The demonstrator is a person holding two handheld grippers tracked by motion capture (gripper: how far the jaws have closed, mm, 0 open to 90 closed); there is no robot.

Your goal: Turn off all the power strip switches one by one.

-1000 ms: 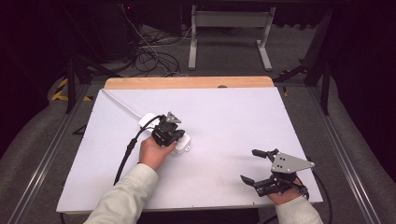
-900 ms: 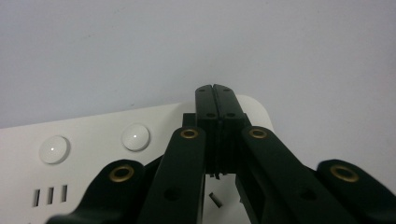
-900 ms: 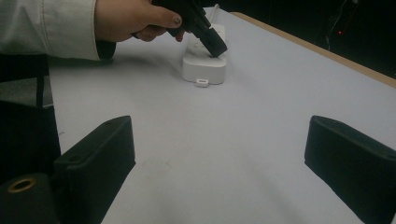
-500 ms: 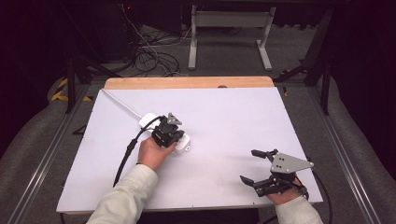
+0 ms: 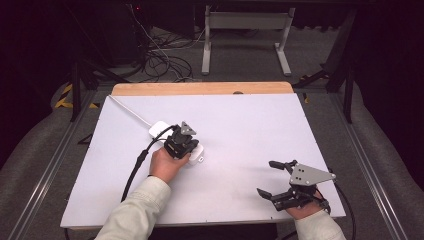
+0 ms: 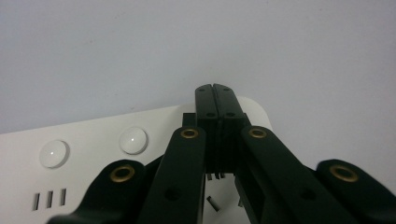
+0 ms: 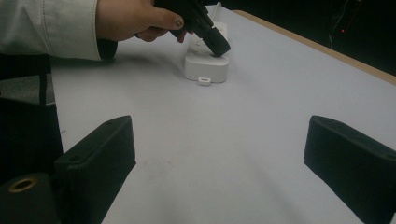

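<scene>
A white power strip (image 5: pixel 158 129) lies left of centre on the white table (image 5: pixel 240 135), with round buttons and slot sockets on its top (image 6: pixel 93 140). My left gripper (image 5: pixel 191 149) is shut, its two black jaws pressed flat together (image 6: pixel 215 88) and pointing down at the near end of the strip (image 7: pixel 205 65). Nothing shows between the jaws. Whether the tips (image 7: pixel 219 46) touch the strip I cannot tell. My right gripper (image 5: pixel 266 177) stands open at the table's front right, its jaws wide apart (image 7: pixel 219 140) over bare table.
A white cord (image 5: pixel 127 110) runs from the strip toward the far left corner. The left gripper's black cable (image 5: pixel 135 170) trails off the front edge. A wooden strip (image 5: pixel 200 88) borders the far side. Cables and a metal stand (image 5: pixel 245 30) sit on the floor beyond.
</scene>
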